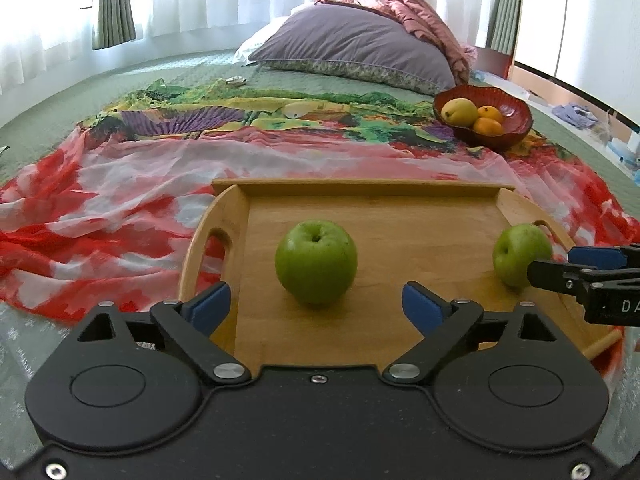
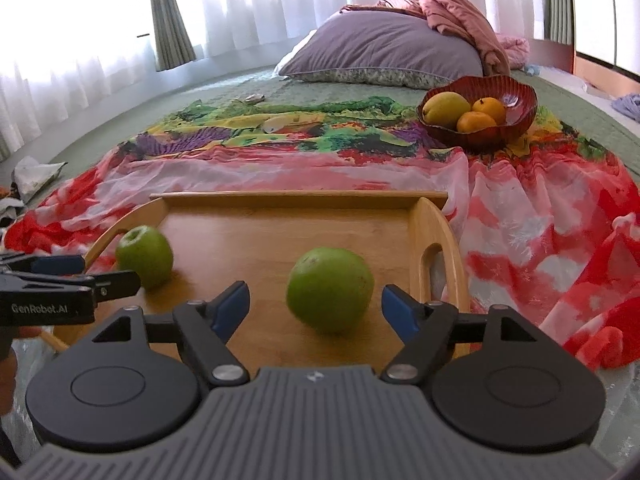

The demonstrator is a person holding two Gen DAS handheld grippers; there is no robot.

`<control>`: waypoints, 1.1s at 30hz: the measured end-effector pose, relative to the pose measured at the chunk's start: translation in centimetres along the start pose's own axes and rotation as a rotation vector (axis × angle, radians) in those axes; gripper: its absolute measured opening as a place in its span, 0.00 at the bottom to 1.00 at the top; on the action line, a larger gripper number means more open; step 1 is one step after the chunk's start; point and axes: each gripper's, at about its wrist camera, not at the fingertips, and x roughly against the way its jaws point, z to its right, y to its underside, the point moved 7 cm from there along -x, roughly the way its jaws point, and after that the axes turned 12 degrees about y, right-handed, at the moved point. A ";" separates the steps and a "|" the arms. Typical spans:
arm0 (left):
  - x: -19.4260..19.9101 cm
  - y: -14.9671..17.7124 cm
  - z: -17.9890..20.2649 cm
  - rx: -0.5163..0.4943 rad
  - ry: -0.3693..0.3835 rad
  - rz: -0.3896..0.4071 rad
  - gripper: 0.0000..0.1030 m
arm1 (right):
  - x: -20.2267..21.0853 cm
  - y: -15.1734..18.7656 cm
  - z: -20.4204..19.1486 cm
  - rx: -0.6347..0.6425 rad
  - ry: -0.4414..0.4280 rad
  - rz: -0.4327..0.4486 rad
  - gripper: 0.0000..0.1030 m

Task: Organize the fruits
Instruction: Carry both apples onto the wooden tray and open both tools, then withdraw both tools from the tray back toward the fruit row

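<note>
Left wrist view: the left gripper (image 1: 316, 306) stands wide open, its blue pads clear of the round green apple (image 1: 316, 262) just ahead, between the fingers, on the flat wooden handled tray (image 1: 400, 208). Right wrist view: the right gripper (image 2: 316, 310) is likewise spread, empty, a second green apple (image 2: 330, 289) just beyond its pads. Likely risk: either of the 2 round apples rolls across the smooth tray if a finger nudges it, since the soft bedding beneath can tilt it.
</note>
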 end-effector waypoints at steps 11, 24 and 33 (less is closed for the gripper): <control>3.6 2.2 1.0 -0.028 0.018 0.024 0.95 | 3.4 2.2 -0.2 0.072 -0.003 0.034 0.84; 6.4 5.1 3.7 -0.107 0.051 0.039 0.97 | 5.5 4.6 -0.3 0.096 0.004 0.037 0.84; 7.5 7.4 4.9 -0.141 0.076 0.022 0.98 | 6.9 6.7 -0.5 0.123 -0.010 0.030 0.84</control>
